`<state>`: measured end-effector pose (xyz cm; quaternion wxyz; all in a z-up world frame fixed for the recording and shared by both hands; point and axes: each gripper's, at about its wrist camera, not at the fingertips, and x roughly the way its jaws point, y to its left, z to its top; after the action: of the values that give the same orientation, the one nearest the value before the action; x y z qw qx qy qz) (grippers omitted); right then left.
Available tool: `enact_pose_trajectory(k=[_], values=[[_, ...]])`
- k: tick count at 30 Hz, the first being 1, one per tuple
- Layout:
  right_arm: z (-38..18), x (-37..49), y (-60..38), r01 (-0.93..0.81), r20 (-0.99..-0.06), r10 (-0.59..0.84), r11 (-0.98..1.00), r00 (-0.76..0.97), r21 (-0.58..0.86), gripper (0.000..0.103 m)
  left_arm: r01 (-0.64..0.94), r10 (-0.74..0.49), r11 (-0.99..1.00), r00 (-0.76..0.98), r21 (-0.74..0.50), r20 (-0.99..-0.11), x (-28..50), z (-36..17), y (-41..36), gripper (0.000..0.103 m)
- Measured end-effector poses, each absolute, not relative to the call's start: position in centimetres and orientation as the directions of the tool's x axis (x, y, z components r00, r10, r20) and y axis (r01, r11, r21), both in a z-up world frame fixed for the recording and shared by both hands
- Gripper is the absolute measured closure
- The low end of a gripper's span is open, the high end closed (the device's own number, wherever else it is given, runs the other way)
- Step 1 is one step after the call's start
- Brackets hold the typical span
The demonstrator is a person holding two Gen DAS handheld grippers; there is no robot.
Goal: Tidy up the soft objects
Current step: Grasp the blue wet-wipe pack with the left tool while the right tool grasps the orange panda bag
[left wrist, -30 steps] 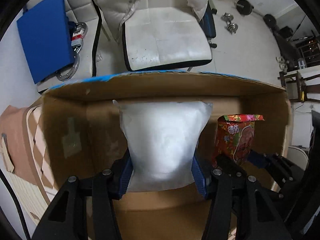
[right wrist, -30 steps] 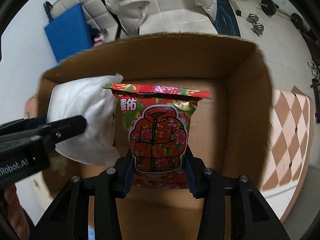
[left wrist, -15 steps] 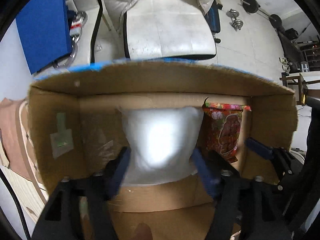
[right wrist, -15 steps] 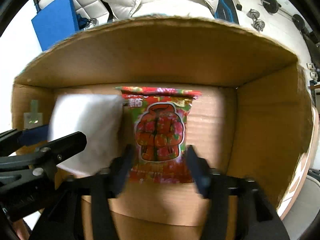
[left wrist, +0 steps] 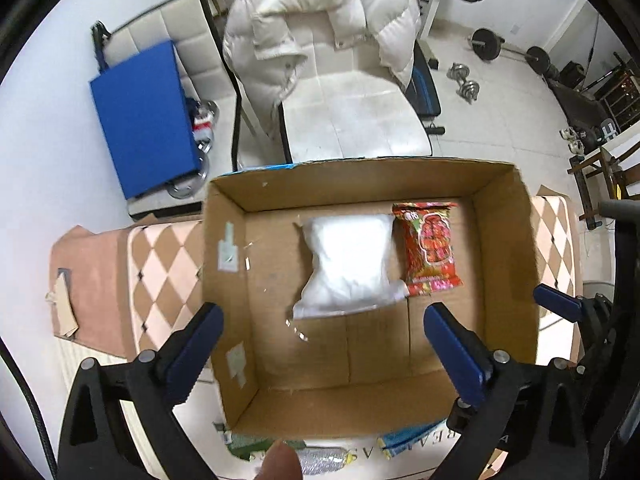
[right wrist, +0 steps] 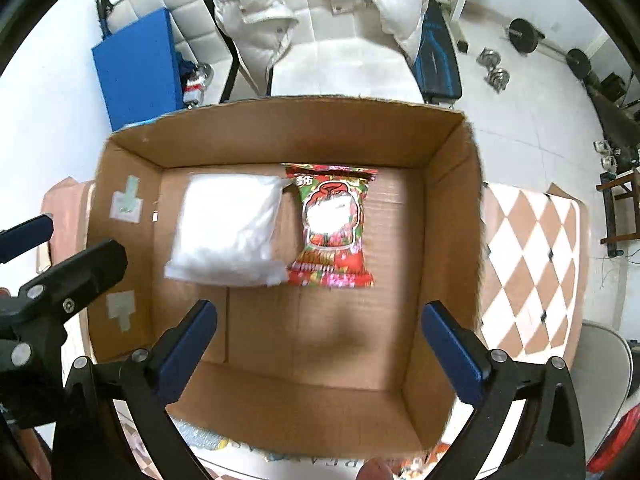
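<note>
A white soft pouch (left wrist: 349, 265) and a red printed snack bag (left wrist: 429, 247) lie side by side on the floor of an open cardboard box (left wrist: 224, 248). They also show in the right wrist view: pouch (right wrist: 230, 227), snack bag (right wrist: 331, 229), box (right wrist: 448, 216). My left gripper (left wrist: 322, 326) is open and empty, raised above the box's near side. My right gripper (right wrist: 318, 322) is open and empty above the box too. The left gripper's body shows at the left of the right wrist view (right wrist: 60, 280).
The box rests on a checkered cloth (left wrist: 160, 256). More packets (left wrist: 320, 456) lie at its near edge. Behind stand a white chair (left wrist: 352, 116) with a white down jacket (left wrist: 316, 20), a blue pad (left wrist: 144, 120) and dumbbells (left wrist: 464, 84) on the floor.
Both grippers let go of their bags, opened wide and lifted back out of the box. The white pouch and the snack bag now lie flat on the box floor.
</note>
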<state>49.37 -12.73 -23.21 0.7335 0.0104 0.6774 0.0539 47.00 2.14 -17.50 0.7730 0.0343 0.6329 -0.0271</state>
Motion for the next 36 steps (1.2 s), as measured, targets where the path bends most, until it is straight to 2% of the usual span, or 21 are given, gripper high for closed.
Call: enact_pose_trajectory(k=[6, 12, 18, 21, 26, 35, 36], values=[[-18.9, 44.6, -12.5, -0.061, -0.980, 0.121, 0.992, 0.155, 0.112, 0.000, 0.057, 0.023, 0.998, 0.273, 0.040, -0.962, 42.3, -14.2, 2.4, 0.001], [-16.4, 37.5, -14.5, -0.080, -0.970, 0.151, 0.987, 0.189, 0.138, 0.000, 0.004, 0.080, 0.996, 0.291, 0.085, -0.954, 33.6, -13.2, 4.1, 0.001], [-18.3, 30.7, -20.0, -0.051, -0.987, 0.116, 0.993, 0.112, 0.111, 0.000, -0.045, 0.196, 0.981, 0.134, 0.191, -0.972, 25.4, -20.2, 7.0, 0.001], [-21.2, 28.7, -23.3, -0.018, -0.997, 0.062, 0.998, 0.052, 0.061, 0.000, -0.088, 0.176, 0.981, 0.019, 0.174, -0.984, 23.1, -24.7, 8.7, 0.002], [-26.4, 27.3, -26.7, 0.054, -0.997, 0.054, 0.997, -0.046, 0.051, 0.000, -0.144, 0.139, 0.978, -0.102, 0.153, -0.985, 20.8, -30.4, 10.1, 0.002], [-32.2, 27.1, -27.0, 0.076, -0.988, 0.078, 0.995, -0.130, 0.069, 0.000, -0.168, 0.113, 0.976, -0.164, 0.140, -0.980, 20.4, -34.4, 10.4, 0.003], [-32.6, 27.2, -26.9, 0.075, -0.987, 0.084, 0.994, -0.135, 0.074, 0.000, -0.168, 0.112, 0.976, -0.168, 0.140, -0.979, 20.4, -34.7, 10.4, 0.010]])
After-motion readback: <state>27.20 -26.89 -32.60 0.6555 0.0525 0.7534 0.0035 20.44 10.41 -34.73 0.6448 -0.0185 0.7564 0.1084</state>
